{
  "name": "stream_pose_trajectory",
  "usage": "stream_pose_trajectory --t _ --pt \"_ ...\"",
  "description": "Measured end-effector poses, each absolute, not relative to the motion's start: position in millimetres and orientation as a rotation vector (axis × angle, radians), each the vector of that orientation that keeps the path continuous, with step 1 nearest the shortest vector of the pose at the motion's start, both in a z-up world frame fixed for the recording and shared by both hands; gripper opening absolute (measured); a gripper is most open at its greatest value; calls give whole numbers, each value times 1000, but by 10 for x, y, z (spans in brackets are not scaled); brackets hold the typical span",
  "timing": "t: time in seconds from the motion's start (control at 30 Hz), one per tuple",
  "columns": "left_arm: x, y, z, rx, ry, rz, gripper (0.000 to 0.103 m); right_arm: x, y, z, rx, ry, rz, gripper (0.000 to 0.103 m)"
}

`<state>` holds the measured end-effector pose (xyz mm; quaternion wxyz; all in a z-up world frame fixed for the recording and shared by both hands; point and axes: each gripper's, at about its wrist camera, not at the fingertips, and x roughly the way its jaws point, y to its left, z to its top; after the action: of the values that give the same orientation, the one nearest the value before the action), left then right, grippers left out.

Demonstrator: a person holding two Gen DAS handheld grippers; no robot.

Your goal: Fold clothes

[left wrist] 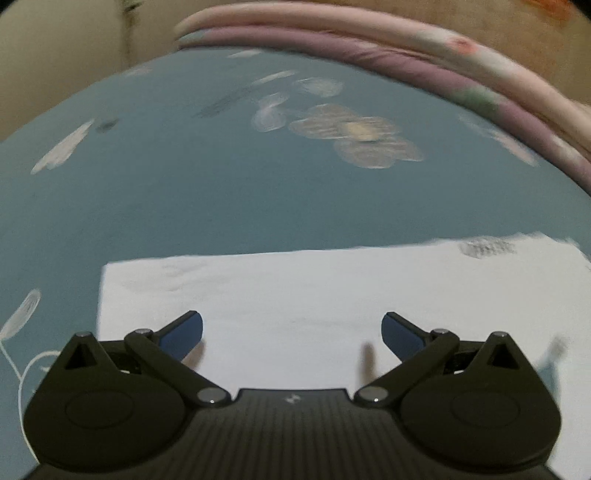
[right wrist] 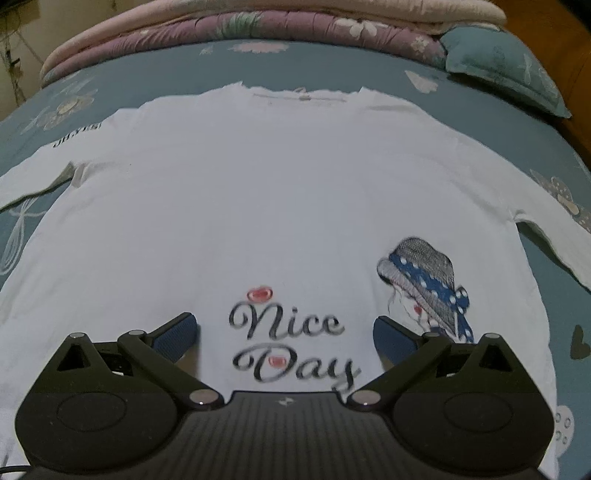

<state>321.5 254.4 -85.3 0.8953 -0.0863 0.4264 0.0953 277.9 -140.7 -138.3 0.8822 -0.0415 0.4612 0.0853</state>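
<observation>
A white long-sleeved shirt (right wrist: pixel 258 192) lies spread flat, front up, on a teal floral bedsheet (right wrist: pixel 369 77). It bears the words "Nice Day" (right wrist: pixel 291 343) and a print of a girl in a hat (right wrist: pixel 428 284). My right gripper (right wrist: pixel 284 332) hovers open over the lower part of the shirt, fingers either side of the lettering. In the left wrist view a white stretch of the shirt (left wrist: pixel 332 295) ends in a straight edge at its left. My left gripper (left wrist: pixel 291 332) is open above it, holding nothing.
Folded pink and purple quilts (right wrist: pixel 258 22) are stacked at the far end of the bed, also the quilts (left wrist: pixel 406 48) in the left view. A teal pillow (right wrist: pixel 506 66) lies at the far right. Both sleeves (right wrist: pixel 33 181) stretch sideways over the sheet (left wrist: pixel 184 184).
</observation>
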Motion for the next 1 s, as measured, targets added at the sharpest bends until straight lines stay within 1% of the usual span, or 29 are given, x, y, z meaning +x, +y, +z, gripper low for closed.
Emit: stream_pose_trajectory --t 0.2,0.33,0.43,0.53,0.6,0.7,0.73,0.8,0.87,1.0 --pt "2814 1584 -520 -106 896 -103 102 2477 -1626 -1210 -72 981 186 103" --pt "2501 877 -410 -85 901 -308 102 2222 -1910 -1130 -42 974 154 103" --pt "2273 394 -459 -65 898 -433 102 2075 -2079 -1151 -56 977 118 103" --pt "2087 10 -649 -55 930 -513 102 1943 -2219 -1226 -54 1005 91 103" --pt "1986 -116 -834 -53 963 -528 102 1850 -2290 -1306 -29 1034 93 103" --pt "1812 -151 -1104 -50 1032 -504 102 1673 -2353 -1398 -17 1034 95 103" --pt "1738 -111 -1141 -50 1029 -497 102 1615 -2355 -1407 -23 1030 100 103" --pt "1610 -32 -1110 -45 1015 -506 102 1543 -2355 -1410 -32 1018 106 103" --pt "1605 78 -1049 -67 1048 -515 102 1500 -2338 -1414 -49 1007 109 103" --pt "1935 265 -905 -163 1036 -452 102 1496 -2323 -1403 -47 999 94 103"
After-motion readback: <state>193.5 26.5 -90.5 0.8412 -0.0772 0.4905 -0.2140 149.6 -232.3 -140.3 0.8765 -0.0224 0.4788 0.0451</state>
